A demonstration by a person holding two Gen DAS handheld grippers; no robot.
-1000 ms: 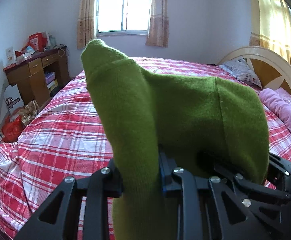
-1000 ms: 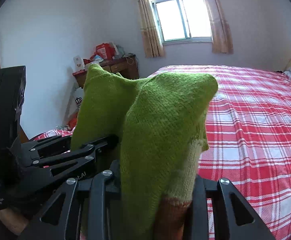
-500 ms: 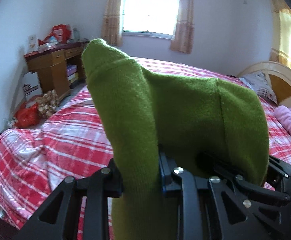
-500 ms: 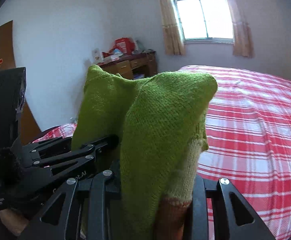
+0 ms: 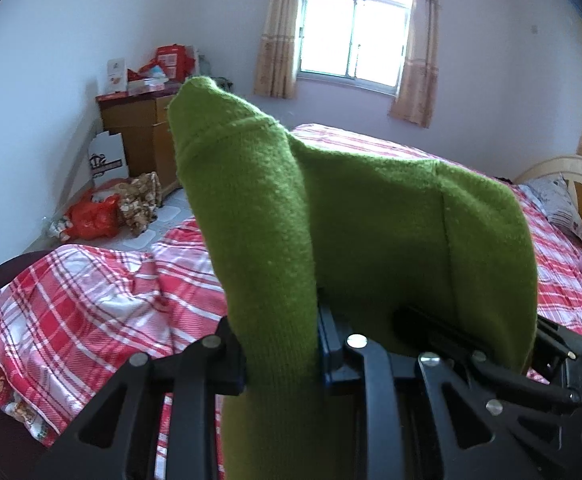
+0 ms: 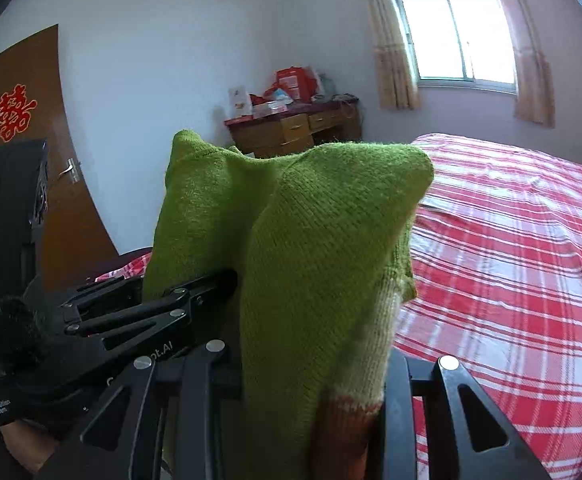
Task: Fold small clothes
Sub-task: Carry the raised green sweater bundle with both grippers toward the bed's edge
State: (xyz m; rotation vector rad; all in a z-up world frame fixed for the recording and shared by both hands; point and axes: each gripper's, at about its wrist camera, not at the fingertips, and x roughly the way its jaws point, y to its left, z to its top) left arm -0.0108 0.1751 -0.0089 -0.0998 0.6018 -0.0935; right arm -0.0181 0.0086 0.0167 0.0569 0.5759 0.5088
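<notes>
A green knitted sock [image 5: 331,232] with a pale and brown band near one end [image 6: 343,408] is held in the air above the bed, stretched between both grippers. My left gripper [image 5: 279,364] is shut on one end; it also shows in the right wrist view [image 6: 211,284]. My right gripper [image 6: 315,380] is shut on the other end; it shows at the right in the left wrist view [image 5: 471,344]. The sock hides all the fingertips.
A bed with a red plaid sheet [image 6: 511,260] lies below and ahead. A wooden desk [image 6: 291,132] with boxes stands by the window wall. Bags lie on the floor [image 5: 103,212]. A brown door [image 6: 31,140] is on the left. Pillows [image 5: 555,204] lie at the headboard.
Both grippers, still holding the sock the same way, have swung to the left; the desk, floor and door have come further into view.
</notes>
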